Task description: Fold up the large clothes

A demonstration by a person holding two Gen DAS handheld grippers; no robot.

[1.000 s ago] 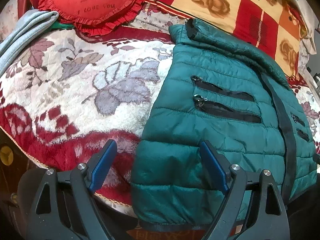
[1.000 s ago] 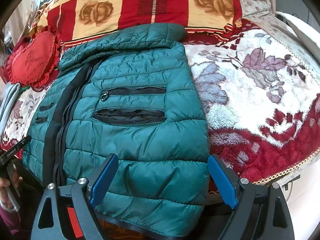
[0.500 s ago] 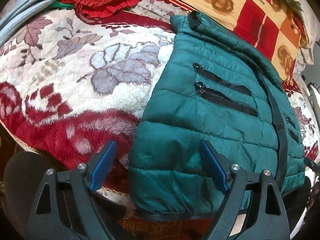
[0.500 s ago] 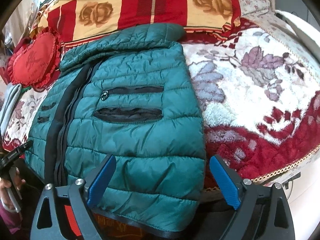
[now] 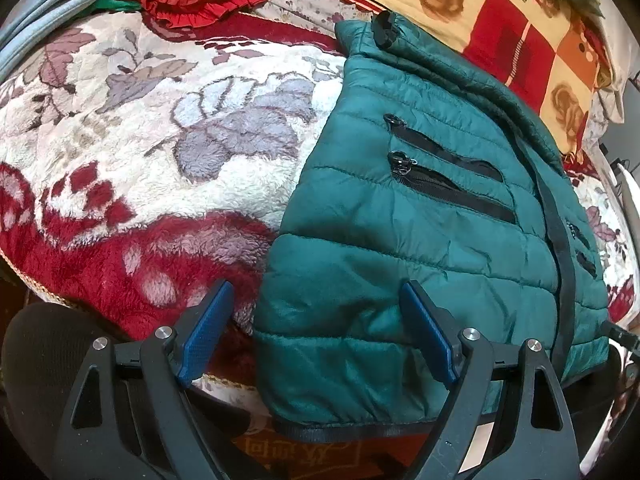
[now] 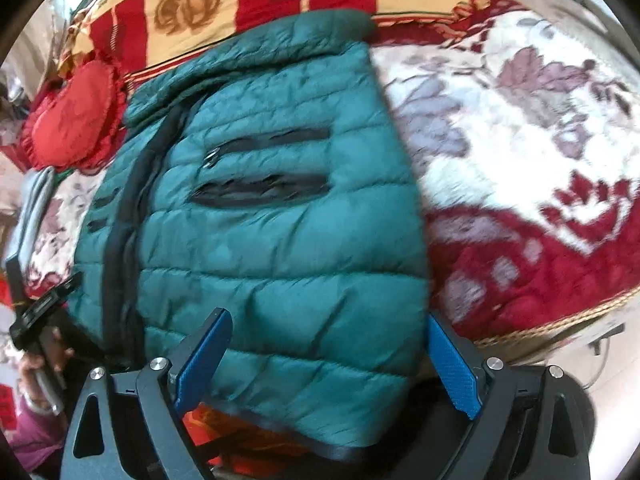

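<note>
A: Left wrist view?
B: A teal quilted jacket point(image 5: 420, 240) with black zip pockets lies on the floral blanket point(image 5: 160, 152), its hem hanging over the near edge. The left gripper point(image 5: 316, 336) gapes, straddling its left hem corner.

A: Right wrist view?
B: The same jacket point(image 6: 280, 240), blurred; the right gripper point(image 6: 324, 360) is spread wide, straddling the right hem corner.

the left gripper point(image 5: 316, 332) hangs with its blue pads spread wide, gripping nothing. the right gripper point(image 6: 326, 364) is spread wide too, gripping nothing. the person's left hand point(image 6: 44, 364) clasps a handle.
</note>
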